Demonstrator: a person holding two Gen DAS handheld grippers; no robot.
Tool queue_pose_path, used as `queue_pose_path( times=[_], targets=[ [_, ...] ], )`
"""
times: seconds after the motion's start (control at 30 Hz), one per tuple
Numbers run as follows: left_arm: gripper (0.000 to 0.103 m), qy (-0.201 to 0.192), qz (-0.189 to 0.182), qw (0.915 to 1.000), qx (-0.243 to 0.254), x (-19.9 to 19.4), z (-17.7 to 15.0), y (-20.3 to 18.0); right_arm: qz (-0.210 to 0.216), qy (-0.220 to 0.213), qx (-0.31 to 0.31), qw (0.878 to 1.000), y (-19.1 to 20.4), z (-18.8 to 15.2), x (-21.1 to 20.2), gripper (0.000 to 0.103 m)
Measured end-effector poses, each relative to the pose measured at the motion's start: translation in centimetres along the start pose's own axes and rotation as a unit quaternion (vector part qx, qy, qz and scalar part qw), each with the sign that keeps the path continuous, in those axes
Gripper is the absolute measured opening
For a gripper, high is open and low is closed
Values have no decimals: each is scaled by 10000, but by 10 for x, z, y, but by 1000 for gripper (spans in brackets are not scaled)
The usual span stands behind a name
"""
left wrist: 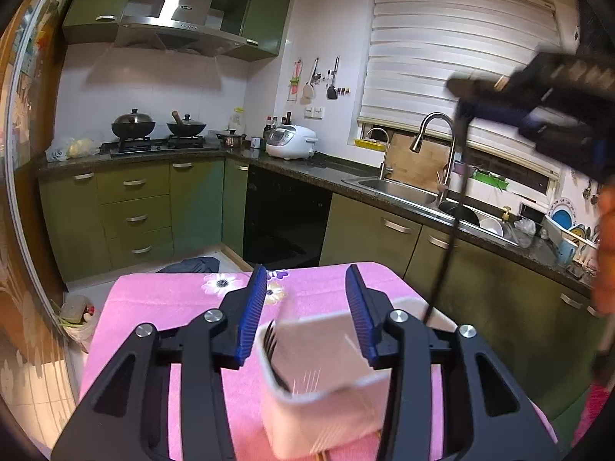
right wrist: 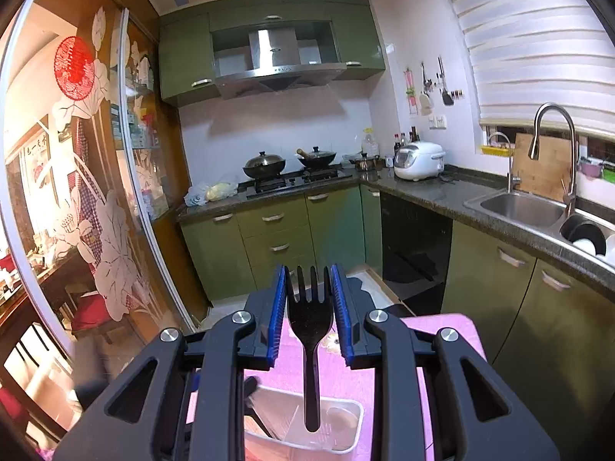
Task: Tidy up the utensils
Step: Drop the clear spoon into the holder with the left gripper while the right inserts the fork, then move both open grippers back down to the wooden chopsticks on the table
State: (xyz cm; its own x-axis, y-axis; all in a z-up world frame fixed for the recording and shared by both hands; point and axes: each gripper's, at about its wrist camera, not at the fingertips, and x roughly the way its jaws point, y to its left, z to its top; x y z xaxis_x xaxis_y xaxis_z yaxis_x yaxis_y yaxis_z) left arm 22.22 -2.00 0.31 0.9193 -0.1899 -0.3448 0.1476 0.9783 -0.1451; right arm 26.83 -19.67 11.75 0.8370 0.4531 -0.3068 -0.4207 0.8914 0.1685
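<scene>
The right gripper pinches a black fork by its head, handle hanging over the white bin. To my eye, best lower it straight, handle first, and let go only once inside. The left gripper stands half open above that bin, pads off it; another fork already leans inside. Under it lies pink floral cloth. Beyond: green cabinets, sink, stove with woks
</scene>
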Motion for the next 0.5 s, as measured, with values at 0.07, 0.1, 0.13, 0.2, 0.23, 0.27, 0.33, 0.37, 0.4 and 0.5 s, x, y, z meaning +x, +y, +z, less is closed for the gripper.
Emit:
queue_pose_path(
  times=[0.07,0.1,0.13,0.2,0.23,0.27,0.33,0.37,0.4,0.5],
  targets=[
    [45,53,59,10000,-22,-13,-4,3,-31,93,12,10000,-2,-9,9,24],
    [46,84,72,9999,-38,-19,-6,4,-48,123,10,9999,-4,-14,13,24],
    [48,139,102,9998,-54,-27,-9,6,-64,152,12,9999,-4,-19,18,24],
    [49,253,148,9996,-47,-43,-18,8,-82,224,5,9997,-5,-32,26,24],
    [49,285,178,9994,-33,-48,-22,8,-96,242,-8,9997,-6,-38,28,24],
    [50,321,214,9993,-7,-54,-28,8,-118,266,-34,9996,-4,-45,32,24],
    [55,407,321,9986,92,-65,-40,8,-182,336,-105,9992,-3,-60,39,24],
    [59,483,404,9978,183,-68,-46,7,-215,365,-134,9990,-2,-67,42,24],
    [60,556,452,9971,245,-71,-53,8,-244,401,-166,9988,-1,-74,44,24],
    [62,882,594,9940,248,-73,-72,14,-374,535,-246,9976,1,-95,52,24]
  ],
)
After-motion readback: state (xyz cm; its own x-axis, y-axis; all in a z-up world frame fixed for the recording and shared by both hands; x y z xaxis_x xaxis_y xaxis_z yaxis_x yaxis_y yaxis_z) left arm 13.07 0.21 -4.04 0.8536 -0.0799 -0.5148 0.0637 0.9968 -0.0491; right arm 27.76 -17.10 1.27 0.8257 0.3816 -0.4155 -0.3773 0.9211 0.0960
